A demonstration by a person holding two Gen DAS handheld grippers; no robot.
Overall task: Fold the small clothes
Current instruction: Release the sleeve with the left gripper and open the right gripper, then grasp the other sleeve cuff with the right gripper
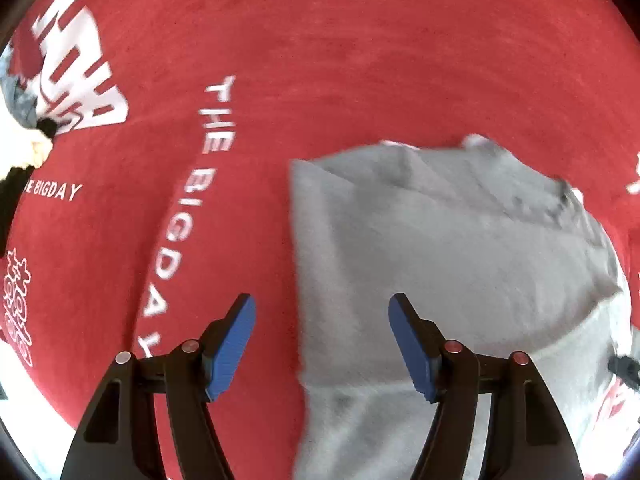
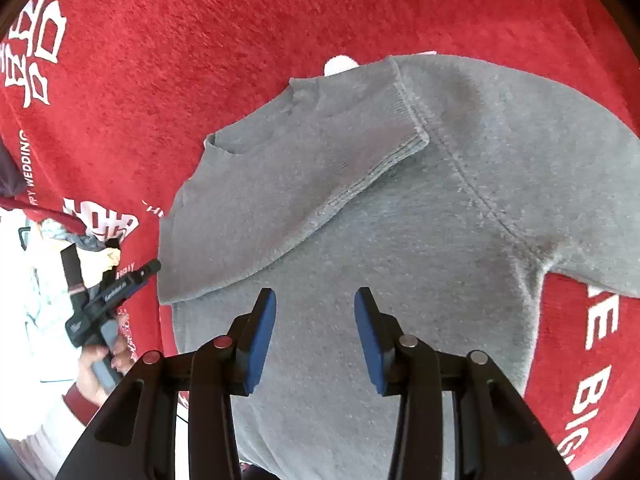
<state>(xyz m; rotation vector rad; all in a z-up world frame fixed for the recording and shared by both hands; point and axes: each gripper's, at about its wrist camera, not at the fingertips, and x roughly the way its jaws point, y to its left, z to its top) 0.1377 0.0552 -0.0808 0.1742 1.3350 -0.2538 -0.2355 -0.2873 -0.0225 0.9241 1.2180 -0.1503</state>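
One grey sweater (image 2: 360, 216) lay on red printed cloth (image 2: 200, 40); two tools: left tool (image 1: 322, 340) wide, empty; right tool (image 2: 315, 332) parted, gripping nothing.

A home setting is showing: a red wedding cloth (image 2: 240, 40), printed "HAPPY WEDDING" and "THE BIGDAY", is covering the surface, with a clothes pile (image 2: 80, 236) lying at its edge.

Open red cloth (image 1: 360, 60) beyond the flat grey sweater (image 2: 400, 220), unobstructed.
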